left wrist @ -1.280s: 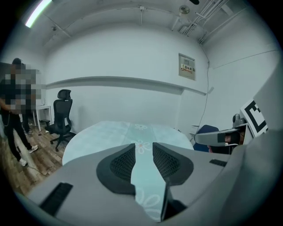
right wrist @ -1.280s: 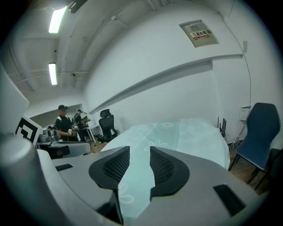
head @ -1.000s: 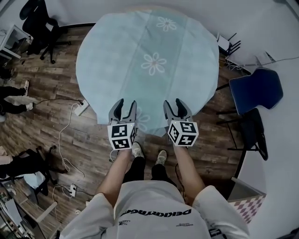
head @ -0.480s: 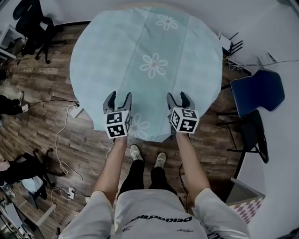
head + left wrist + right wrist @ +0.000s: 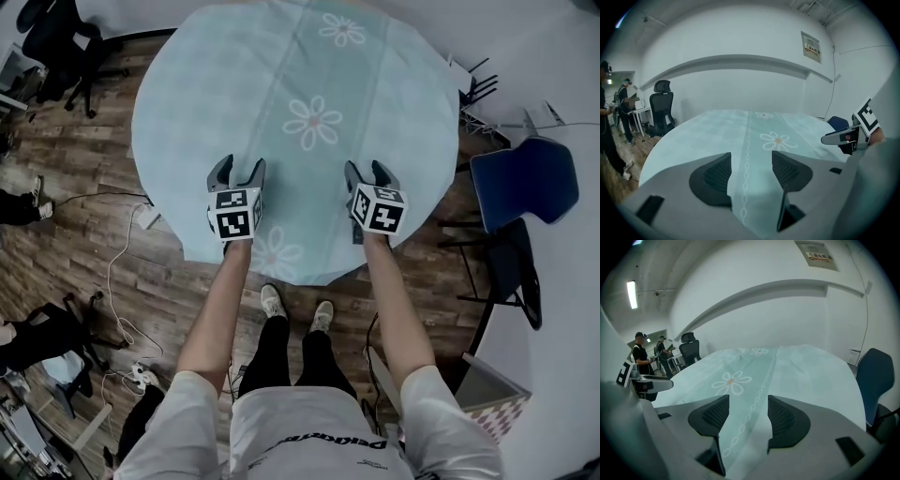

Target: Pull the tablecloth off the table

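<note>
Left hand-held gripper [image 5: 240, 169], jaws opening, and right hand-held gripper [image 5: 367, 171], jaws wide, hover empty over the probably soft, light tablecloth [image 5: 281, 66], best pinched at its near edge.

Office: black swivel chair [image 5: 58, 45], blue chair [image 5: 520, 180], floor cables [image 5: 110, 274].

one cloth [image 5: 216, 103]. three flowers printed on it [image 5: 342, 28] [image 5: 312, 122] [image 5: 277, 253]. two grippers: left gripper [image 5: 239, 167], jaws opening, nothing pinched, cloth just below them; right gripper [image 5: 367, 171]. two marker cubes [image 5: 233, 214] [image 5: 380, 208]. two shoes [image 5: 274, 302] [image 5: 322, 317]. two chairs for sure: one blue chair [image 5: 520, 183], one black chair [image 5: 56, 37]; other dark shapes too unclear to count. two bystanders [image 5: 607, 126] [image 5: 626, 108]. one poster [image 5: 812, 47].
</note>
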